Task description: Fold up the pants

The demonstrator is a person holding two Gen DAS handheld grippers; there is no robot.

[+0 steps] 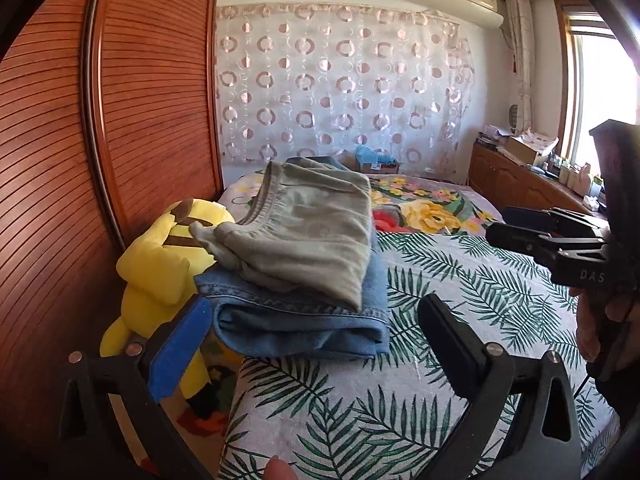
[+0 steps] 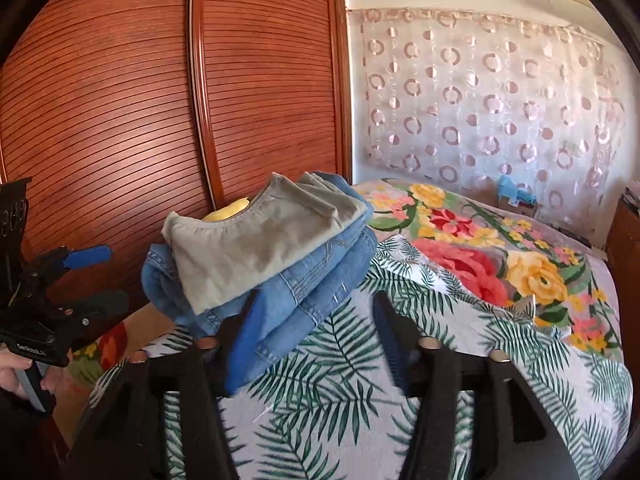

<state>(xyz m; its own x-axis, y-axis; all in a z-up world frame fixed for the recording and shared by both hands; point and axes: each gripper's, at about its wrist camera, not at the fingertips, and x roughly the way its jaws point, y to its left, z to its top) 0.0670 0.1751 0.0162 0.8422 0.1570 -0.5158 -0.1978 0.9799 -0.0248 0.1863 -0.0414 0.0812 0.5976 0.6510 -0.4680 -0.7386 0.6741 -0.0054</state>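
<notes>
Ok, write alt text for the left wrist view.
Folded grey-green pants lie stacked on folded blue jeans on a leaf-print bedcover, beyond the open, empty left gripper. A yellow plush toy sits to their left by a wooden wardrobe; the right gripper enters from the right.

matt grey cloth pants (image 1: 308,232), denim jeans (image 1: 304,316), ribbed wood wardrobe (image 1: 152,92)

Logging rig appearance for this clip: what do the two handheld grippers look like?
Both are black plastic two-finger tools. The left gripper shows a blue pad on one finger and silver bolt heads on its frame. The right gripper also carries blue padding; its body shows white lettering, partly readable. No cables or sleeves visible.
</notes>
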